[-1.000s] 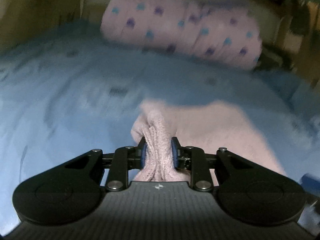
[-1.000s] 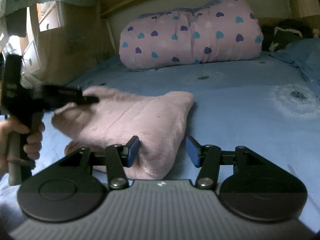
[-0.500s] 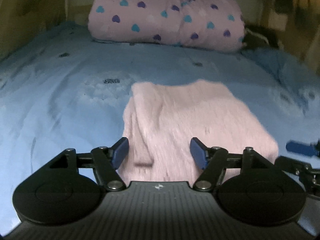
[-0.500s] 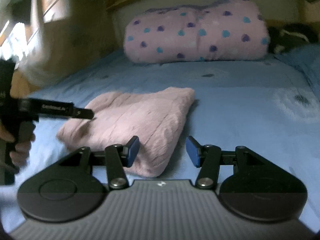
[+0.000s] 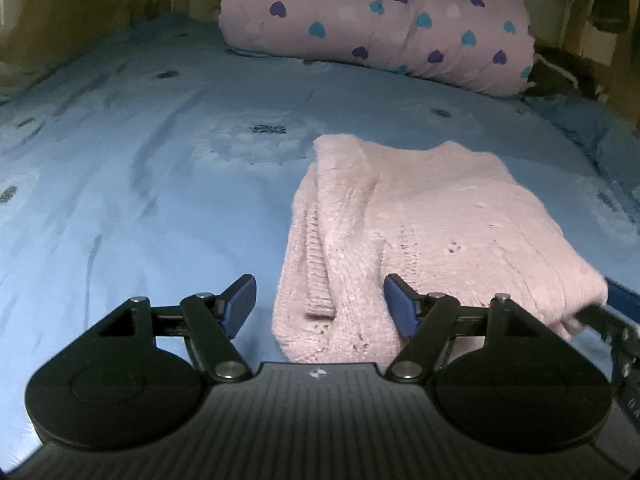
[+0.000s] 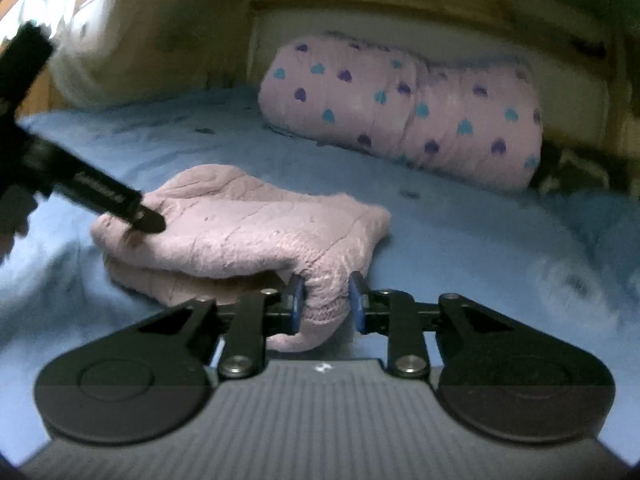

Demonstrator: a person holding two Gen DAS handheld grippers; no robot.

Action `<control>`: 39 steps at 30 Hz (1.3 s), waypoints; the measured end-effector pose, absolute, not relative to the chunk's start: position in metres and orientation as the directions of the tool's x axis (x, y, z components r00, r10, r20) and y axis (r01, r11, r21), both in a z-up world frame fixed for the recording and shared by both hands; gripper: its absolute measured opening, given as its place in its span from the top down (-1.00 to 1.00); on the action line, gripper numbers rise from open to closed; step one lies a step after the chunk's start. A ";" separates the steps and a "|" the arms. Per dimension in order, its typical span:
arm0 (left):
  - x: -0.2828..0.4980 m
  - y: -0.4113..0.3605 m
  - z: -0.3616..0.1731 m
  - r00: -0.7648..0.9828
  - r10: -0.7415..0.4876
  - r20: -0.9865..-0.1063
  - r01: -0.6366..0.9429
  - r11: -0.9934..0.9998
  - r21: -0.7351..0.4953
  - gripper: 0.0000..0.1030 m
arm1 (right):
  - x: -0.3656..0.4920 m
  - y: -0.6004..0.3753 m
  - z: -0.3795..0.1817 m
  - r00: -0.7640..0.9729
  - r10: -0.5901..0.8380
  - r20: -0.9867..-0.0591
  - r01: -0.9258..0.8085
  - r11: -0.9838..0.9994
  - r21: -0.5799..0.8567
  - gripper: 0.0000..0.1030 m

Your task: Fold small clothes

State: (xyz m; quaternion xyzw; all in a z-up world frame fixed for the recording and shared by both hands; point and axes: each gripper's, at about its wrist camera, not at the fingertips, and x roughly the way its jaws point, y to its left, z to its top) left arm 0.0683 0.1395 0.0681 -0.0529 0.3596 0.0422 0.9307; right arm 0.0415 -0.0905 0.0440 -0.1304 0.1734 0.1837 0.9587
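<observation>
A folded pink knit sweater (image 5: 420, 220) lies on the blue bedsheet (image 5: 140, 160). My left gripper (image 5: 320, 296) is over the sweater's near left edge. Its jaws are opening, with the knit edge between the blue pads and neither pad touching it. In the right wrist view the sweater (image 6: 248, 232) lies ahead, and one left finger (image 6: 120, 204) hovers over its left end. My right gripper (image 6: 326, 292) is closing on the sweater's near right corner, both pads pressing the bunched fold. Part of the right gripper (image 5: 616, 320) shows beside that corner in the left wrist view.
A rolled pink quilt with blue and purple hearts (image 5: 380, 20) lies across the head of the bed, below a wooden headboard (image 6: 400, 4). Dark items (image 5: 560, 72) sit to the quilt's right. Bare blue sheet spreads left of the sweater.
My left gripper has let go of the sweater and opened wide, and the sweater now lies flat. My right gripper moved onto the near right corner, rolled, and closed on it.
</observation>
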 end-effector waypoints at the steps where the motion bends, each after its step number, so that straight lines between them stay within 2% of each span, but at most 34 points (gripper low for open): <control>1: 0.069 0.140 0.068 0.736 0.040 -0.676 -0.113 0.991 -0.065 -0.51 | 0.041 -0.089 0.042 0.865 0.304 -0.399 -0.406 0.892 -0.200 0.52; 5: 0.069 0.139 0.067 0.736 0.040 -0.676 -0.108 0.992 -0.059 -0.54 | 0.051 -0.094 0.027 0.816 0.283 -0.505 -0.427 0.883 -0.195 0.51; 9: 0.069 0.144 0.069 0.744 0.001 -0.668 -0.101 0.989 -0.112 -0.54 | 0.056 -0.100 0.032 0.791 0.323 -0.519 -0.447 0.885 -0.131 0.48; 13: 0.070 0.151 0.069 0.738 -0.015 -0.674 -0.138 0.975 -0.172 -0.63 | 0.060 -0.120 0.043 0.756 0.395 -0.522 -0.444 0.896 0.034 0.49; 15: 0.071 0.151 0.070 0.738 -0.027 -0.674 -0.138 0.972 -0.190 -0.63 | 0.062 -0.130 0.048 0.758 0.422 -0.498 -0.417 0.900 0.127 0.37; 17: 0.071 0.149 0.072 0.741 -0.039 -0.670 -0.127 0.972 -0.197 -0.63 | 0.063 -0.138 0.052 0.778 0.431 -0.458 -0.387 0.902 0.192 0.00; 20: 0.074 0.146 0.072 0.739 -0.053 -0.672 -0.118 0.971 -0.206 -0.65 | 0.068 -0.146 0.055 0.788 0.456 -0.414 -0.361 0.887 0.289 -0.31; 22: 0.078 0.145 0.071 0.734 -0.071 -0.675 -0.117 0.966 -0.229 -0.66 | 0.078 -0.149 0.053 0.780 0.472 -0.412 -0.333 0.869 0.366 -0.39; 30: 0.093 0.150 0.060 0.706 -0.098 -0.701 -0.147 0.948 -0.281 -0.77 | 0.116 -0.144 0.031 0.719 0.520 -0.461 -0.299 0.830 0.472 -0.44; 35: 0.097 0.153 0.056 0.697 -0.125 -0.706 -0.139 0.942 -0.305 -0.79 | 0.142 -0.147 0.008 0.622 0.595 -0.509 -0.268 0.772 0.576 -0.59; 39: 0.105 0.160 0.047 0.679 -0.175 -0.713 -0.146 0.920 -0.364 -0.85 | 0.147 -0.151 0.000 0.606 0.632 -0.484 -0.259 0.732 0.630 -0.61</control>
